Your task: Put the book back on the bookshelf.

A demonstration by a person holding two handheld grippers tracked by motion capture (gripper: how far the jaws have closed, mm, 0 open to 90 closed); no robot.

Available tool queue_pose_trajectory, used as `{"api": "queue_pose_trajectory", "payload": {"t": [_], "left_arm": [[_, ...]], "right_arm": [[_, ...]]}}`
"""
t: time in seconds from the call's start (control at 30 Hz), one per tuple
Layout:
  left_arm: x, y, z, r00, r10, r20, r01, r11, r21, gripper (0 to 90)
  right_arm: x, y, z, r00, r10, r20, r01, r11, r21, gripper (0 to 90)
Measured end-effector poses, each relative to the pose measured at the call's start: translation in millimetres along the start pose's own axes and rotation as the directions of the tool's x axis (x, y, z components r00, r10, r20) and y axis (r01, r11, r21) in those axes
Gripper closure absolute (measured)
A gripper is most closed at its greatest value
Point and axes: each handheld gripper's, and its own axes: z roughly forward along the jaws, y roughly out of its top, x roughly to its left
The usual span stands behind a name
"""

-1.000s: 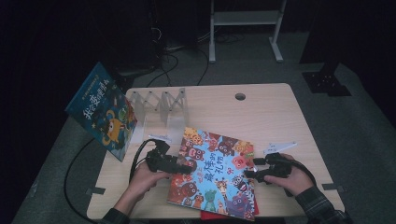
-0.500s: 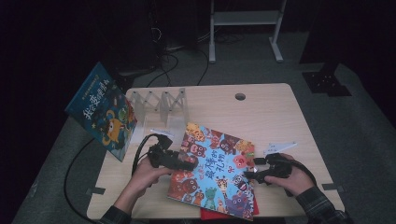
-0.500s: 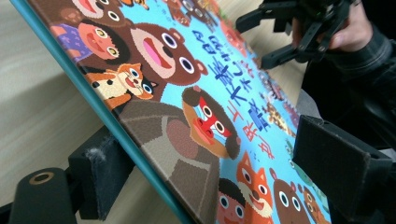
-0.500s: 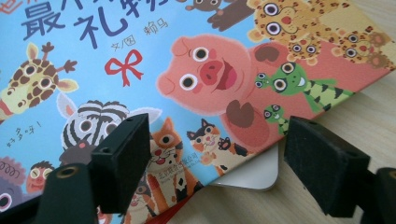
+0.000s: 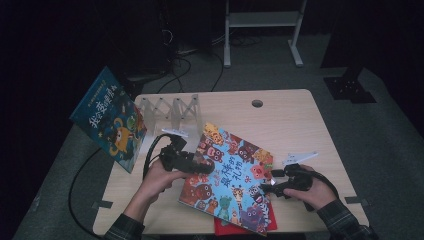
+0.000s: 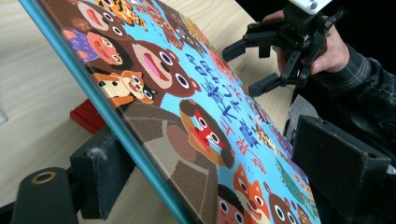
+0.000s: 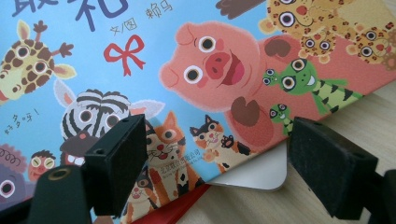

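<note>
- A light wooden table [image 5: 300,130] with rounded corners is seen from above, on a grey floor in a dark room.
- A large picture book with a blue cover crowded with cartoon animals [image 5: 230,175] lies at the near middle of the table, turned at an angle.
- The left edge of this book is raised off the tabletop; in the left gripper view the cover [image 6: 196,116] slopes up steeply.
- The left gripper [image 5: 202,166], held in the person's left hand [image 5: 157,180], is placed at that raised edge. Its jaws are seen on either side of the book's edge, one under and one over the cover; whether they press it cannot be told.
- The right gripper [image 5: 267,187], held in the right hand [image 5: 312,192], is set at the book's right edge with its jaws parted widely; in the right gripper view the cover [image 7: 187,70] lies beyond the gap and nothing is clamped.
- A flat red item [image 5: 235,229] is seen under the book's near corner, and a white rounded corner [image 7: 257,175] shows beneath the cover.
- A clear folding rack [image 5: 170,111] stands at the table's far left.
- A second blue picture book with an orange creature [image 5: 107,120] stands tilted at the table's left edge, just beside the rack.
</note>
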Motion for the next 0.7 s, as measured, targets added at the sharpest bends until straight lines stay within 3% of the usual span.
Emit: {"api": "queue_pose_trajectory", "payload": {"t": [0.1,0.13,0.27,0.7], "left_arm": [[-0.9,6.9,-0.1,0.9999,0.003,-0.012,-0.003,1.0000,0.002,15.9],[-0.4,9.2,-0.7,0.9999,0.001,-0.016,-0.001,1.0000,0.001,20.3],[0.7,17.5,-2.8,0.9999,-0.013,-0.004,0.013,0.9999,-0.004,27.2],[3.9,36.6,0.7,0.9968,-0.062,-0.050,0.064,0.9964,0.055,44.4]], "right_arm": [[0.1,0.0,-0.5,1.0000,-0.003,0.002,0.003,1.000,0.001,18.3],[0.3,0.3,-0.6,1.0000,-0.008,0.006,0.008,1.000,0.000,18.2],[0.1,0.4,-1.0,1.0000,-0.003,0.003,0.003,1.000,0.000,18.1],[0.0,1.3,-0.9,0.9996,-0.025,0.012,0.025,1.000,-0.001,17.5]]}}
